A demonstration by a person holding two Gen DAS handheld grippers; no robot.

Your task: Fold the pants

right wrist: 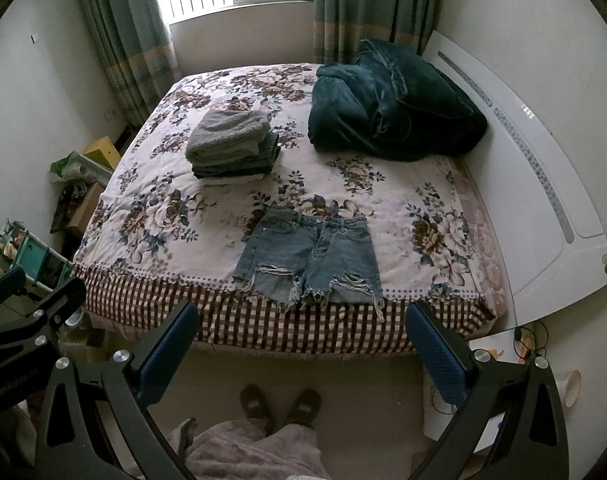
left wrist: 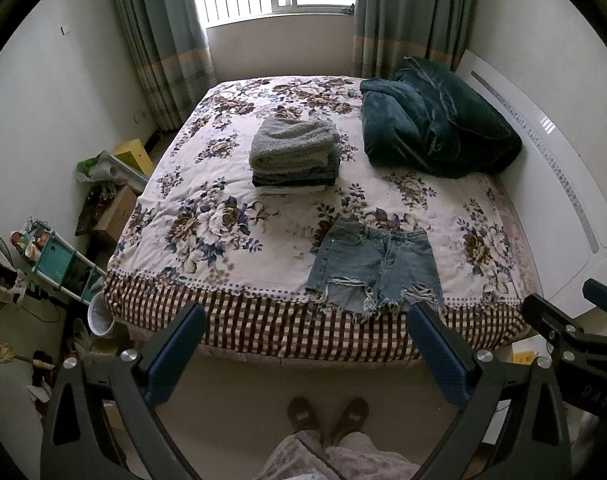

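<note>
Shorts (left wrist: 373, 266), one pair, lie flat; left gripper (left wrist: 307, 344) and right gripper (right wrist: 301, 340) gape empty.

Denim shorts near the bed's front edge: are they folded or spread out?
Spread out. The denim shorts lie flat on the bedspread, waistband and both frayed legs fully visible, no layer doubled over.

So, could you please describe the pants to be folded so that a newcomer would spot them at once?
On the floral bedspread, look at the near edge above the checked border. The denim shorts lie flat there, unlike the folded stack behind them, with ripped, frayed hems.
</note>
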